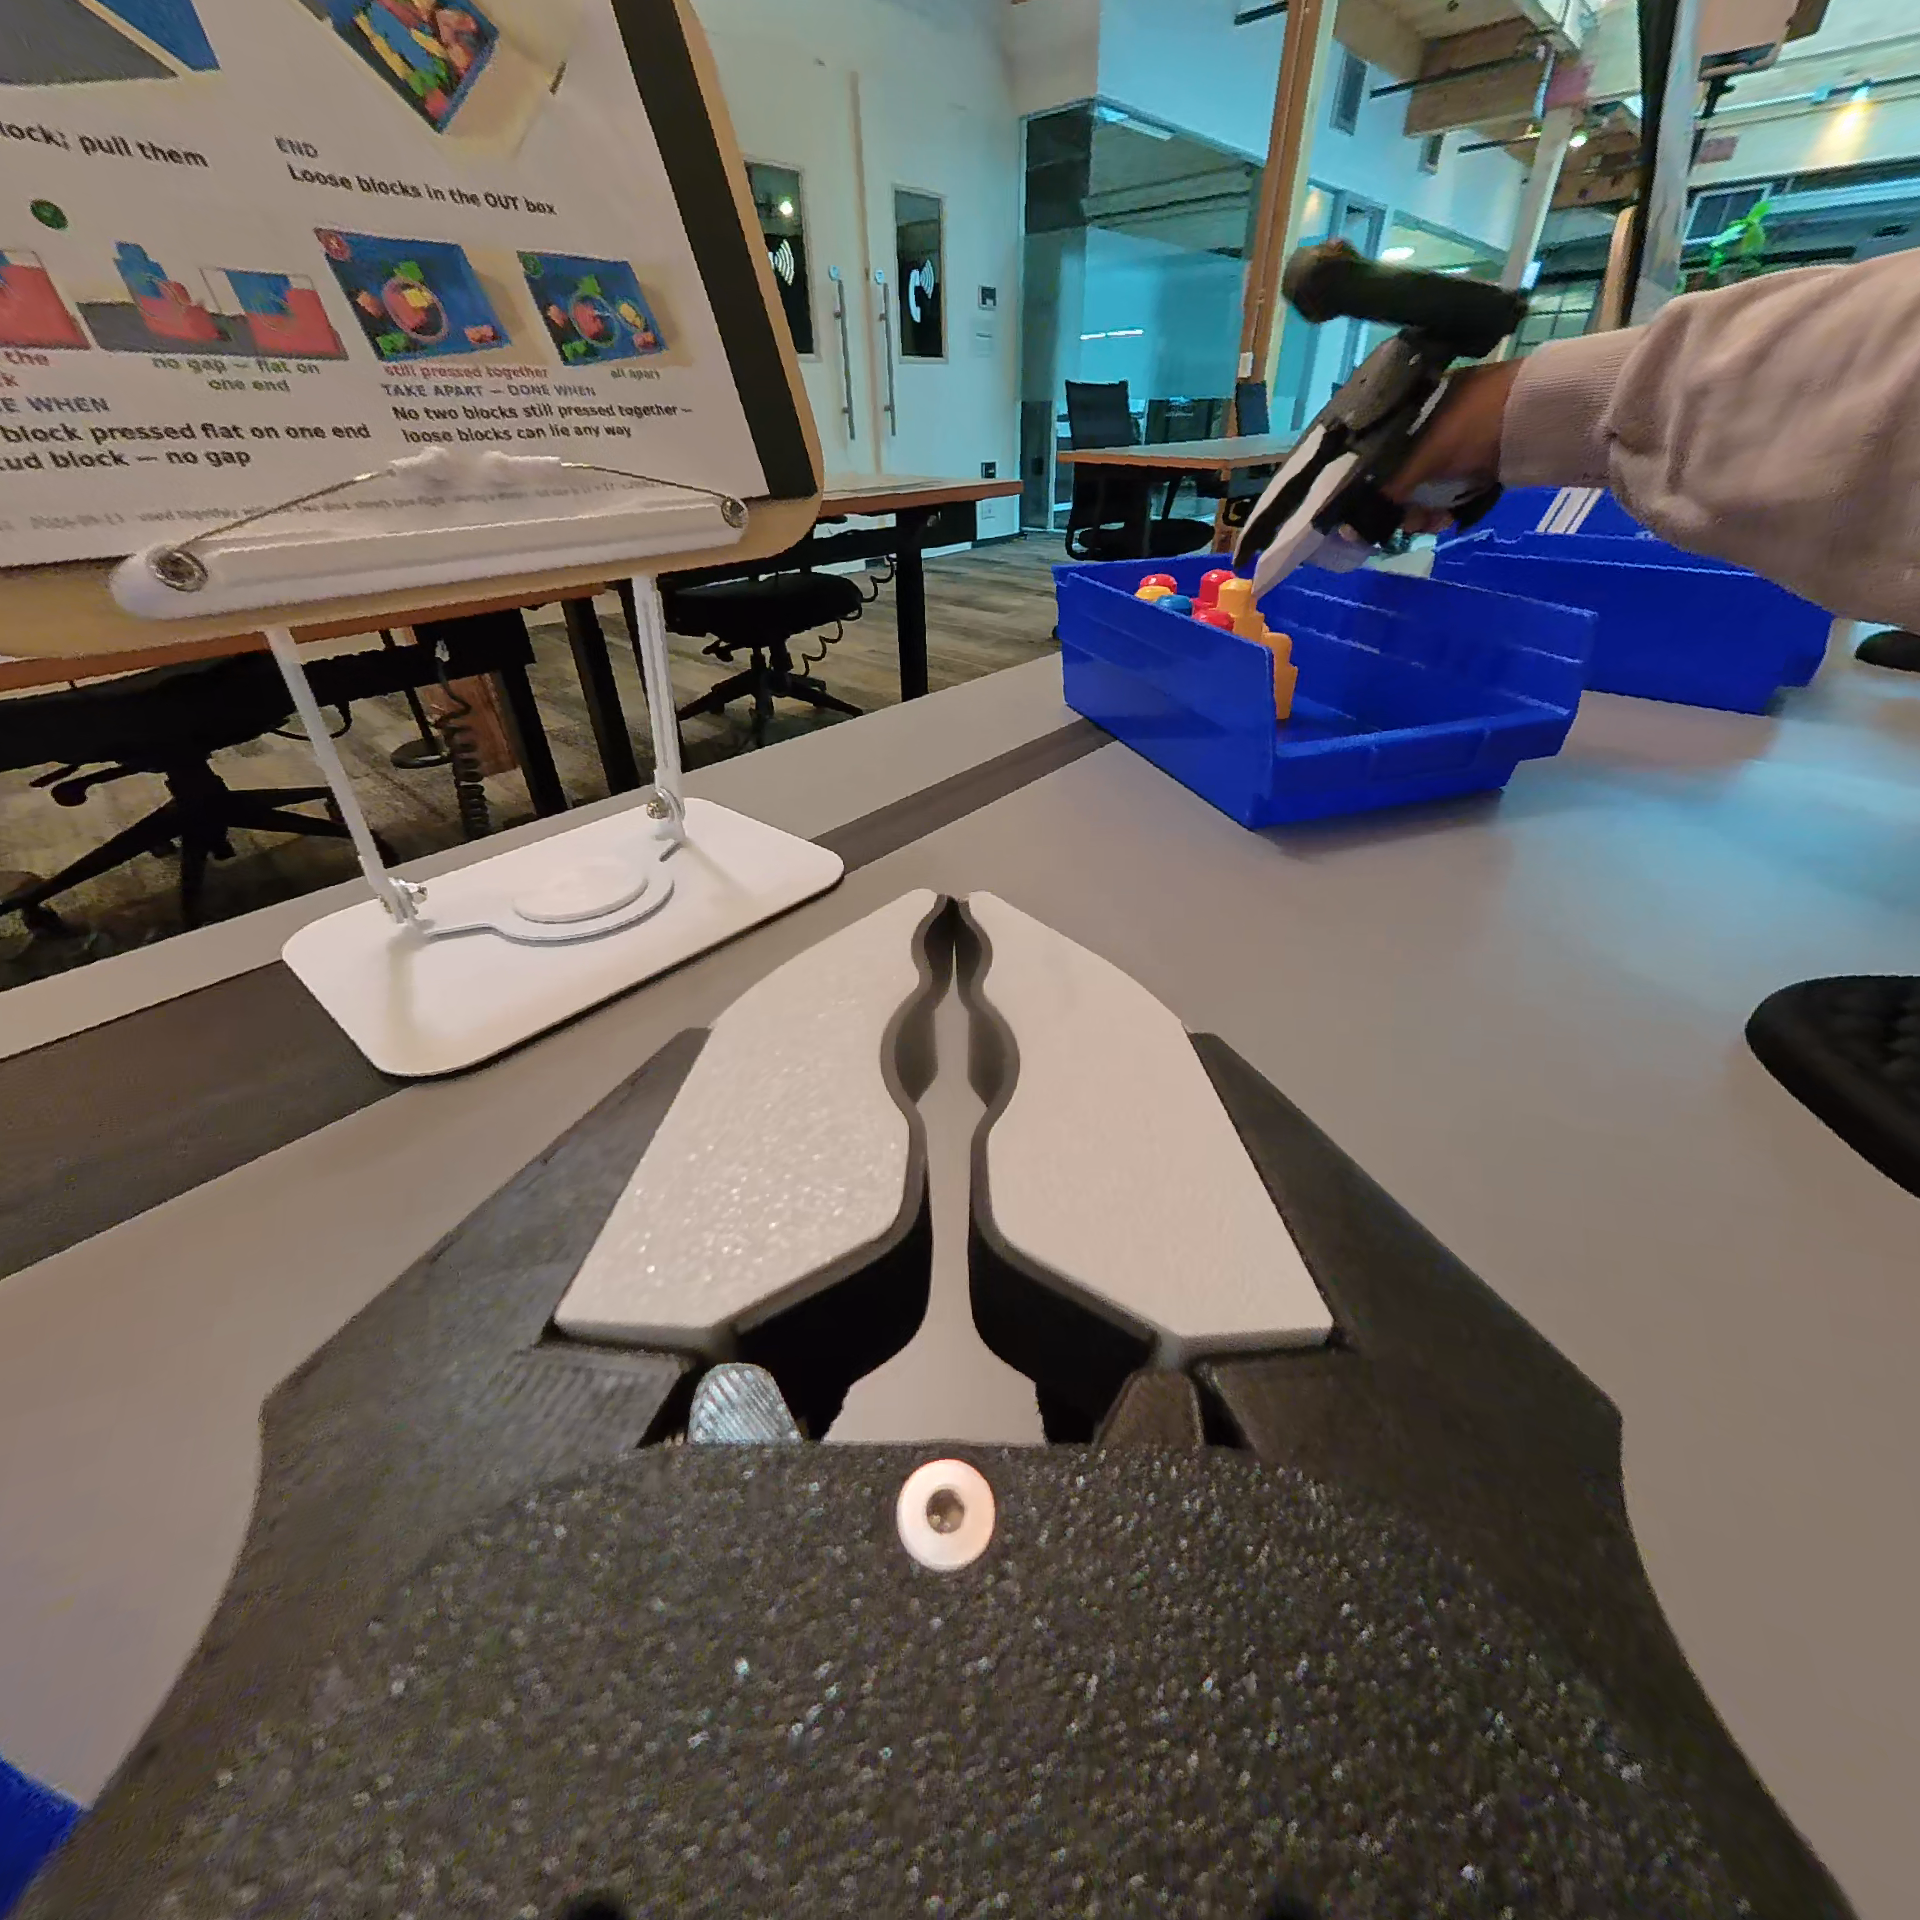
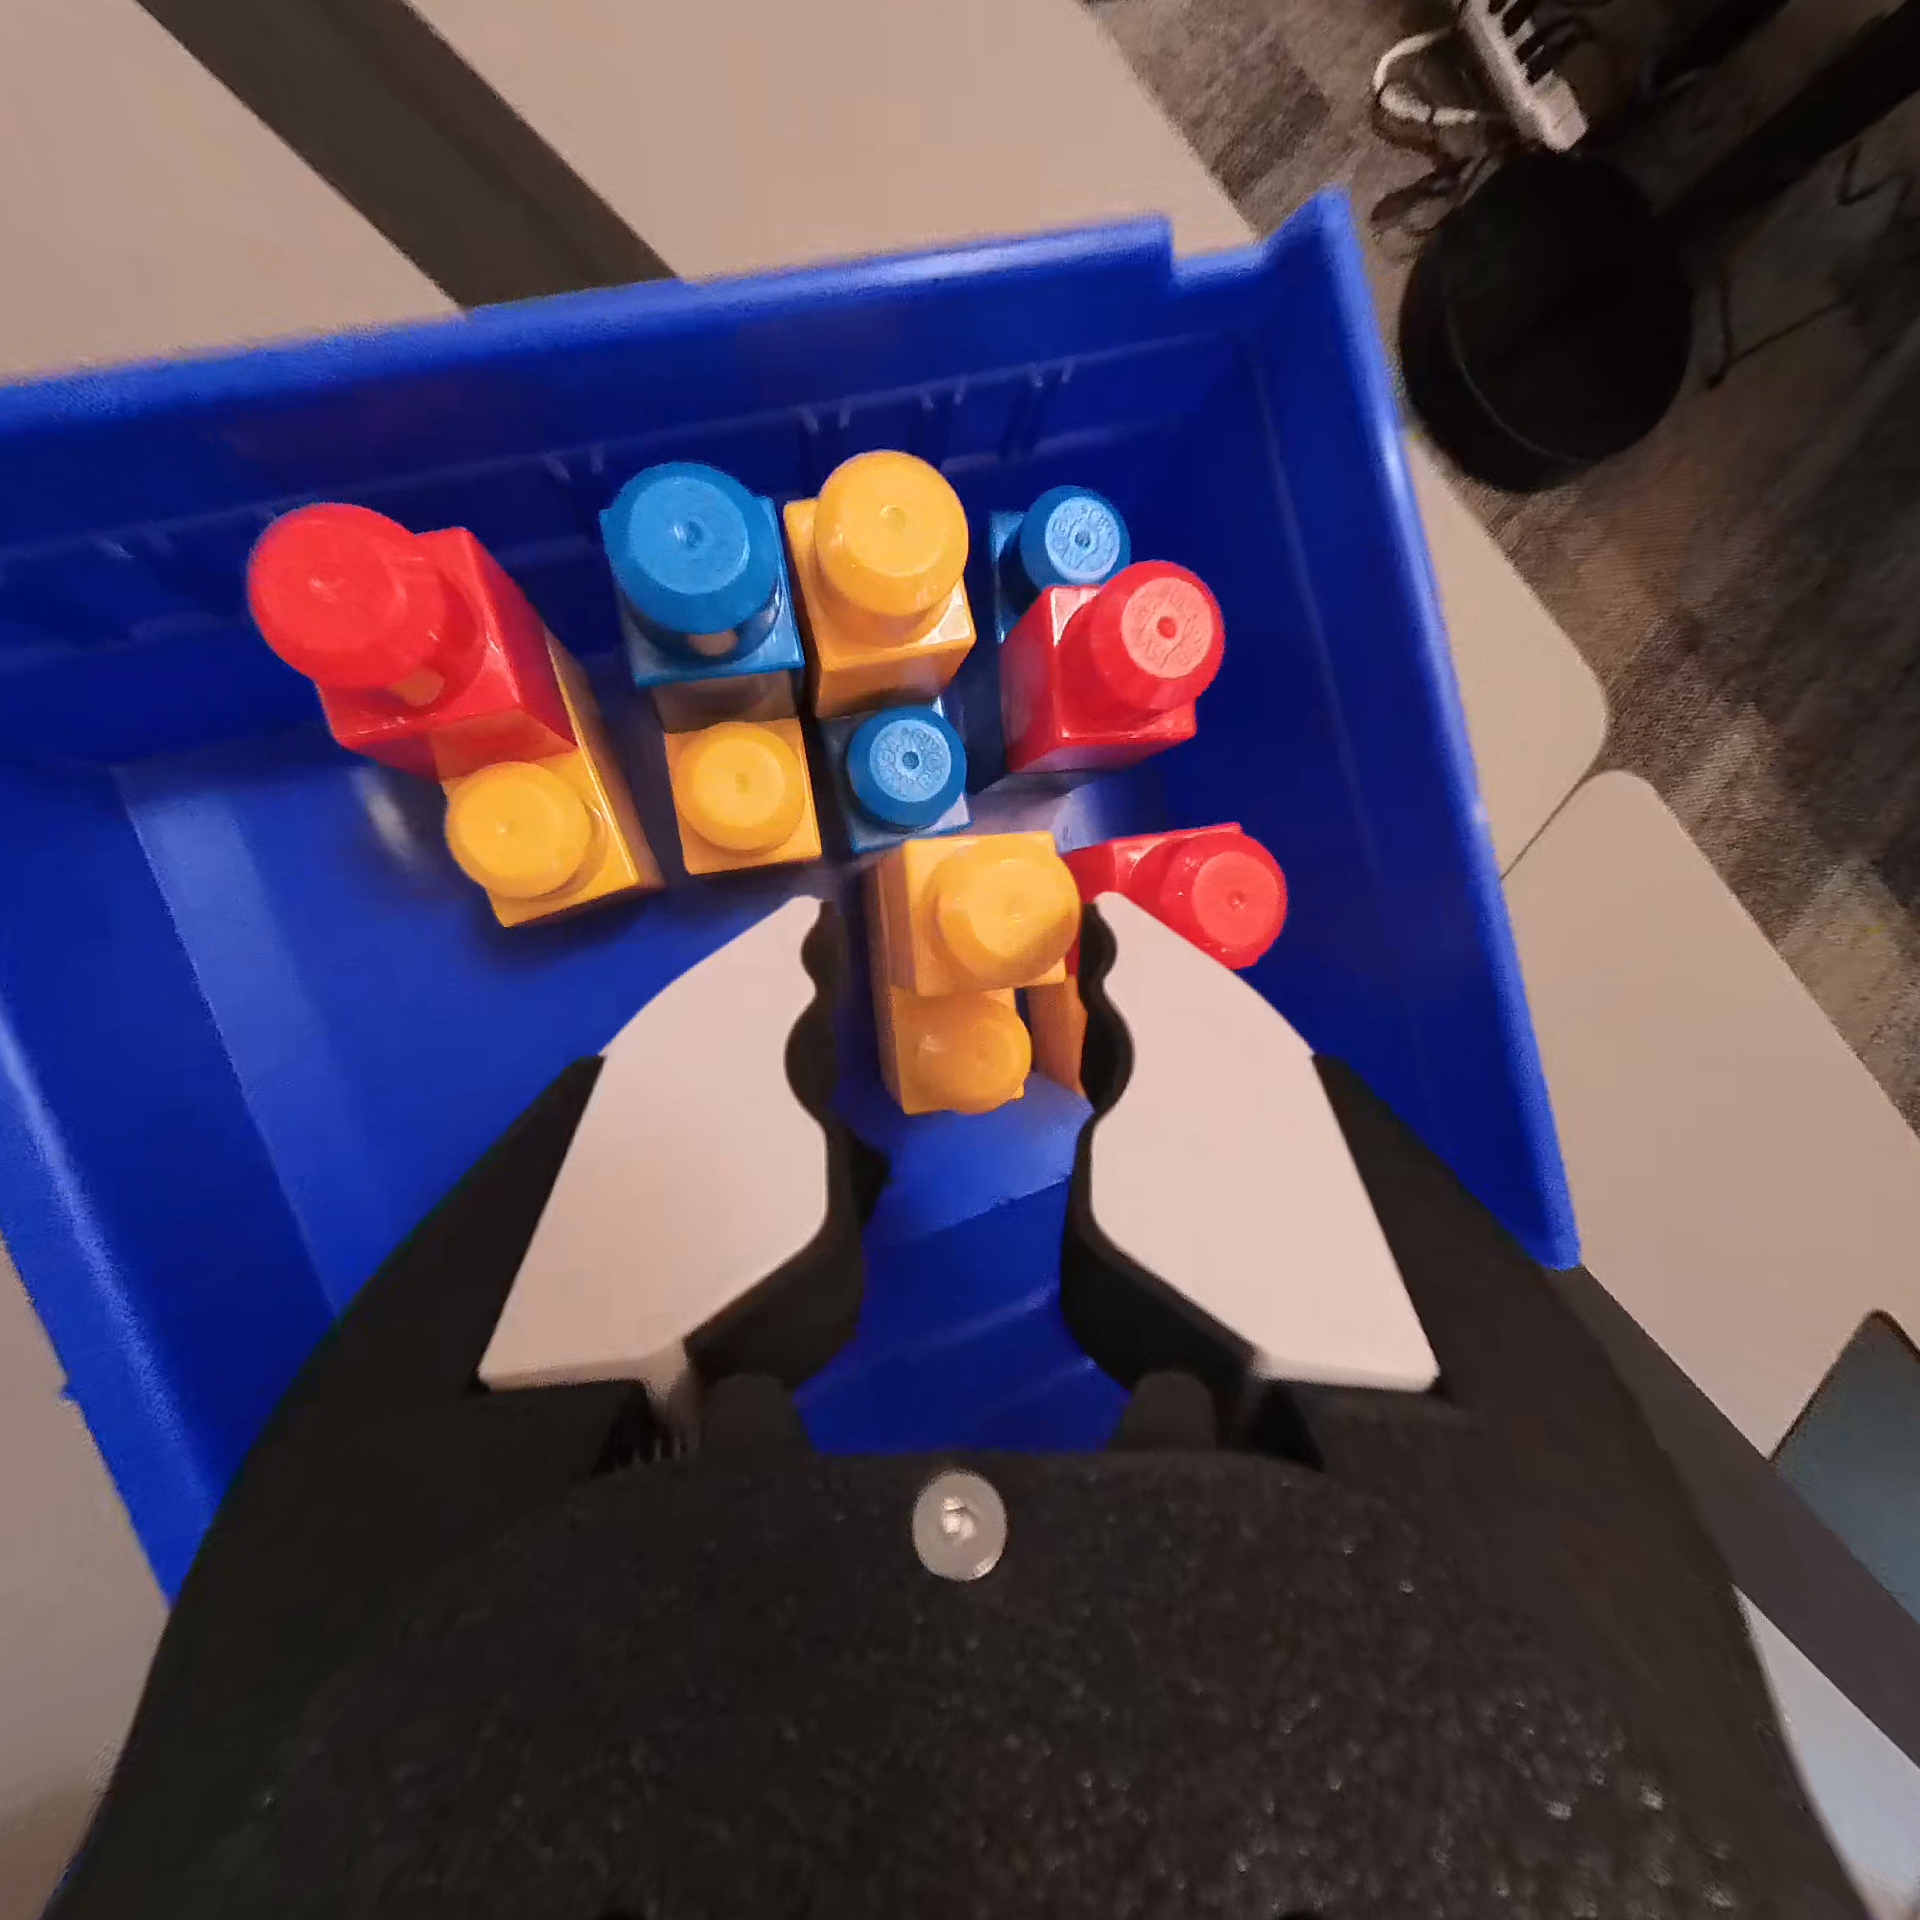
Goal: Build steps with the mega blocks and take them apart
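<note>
White stand [image 1: 561, 935] holding instruction board [image 1: 364, 270], office chairs [image 1: 769, 623]

Much sits behind walls, tongs and picture edges.

In the left wrist view, the near wall of the blue bin [image 1: 1299, 727] hides the lower parts of the mega blocks [image 1: 1210, 608], and the second blue bin [image 1: 1662, 613] behind it runs under a sleeve [image 1: 1745, 416], its contents unseen. The instruction board [image 1: 364, 260] is cut off at the top and left; a black object [image 1: 1849, 1070] on the surface [image 1: 1351, 987] is cut by the right edge. In the right wrist view, the right tongs [image 2: 951, 925] cover the yellow block [image 2: 966, 977] from below, contact unclear, and the picture is motion-blurred.
</note>
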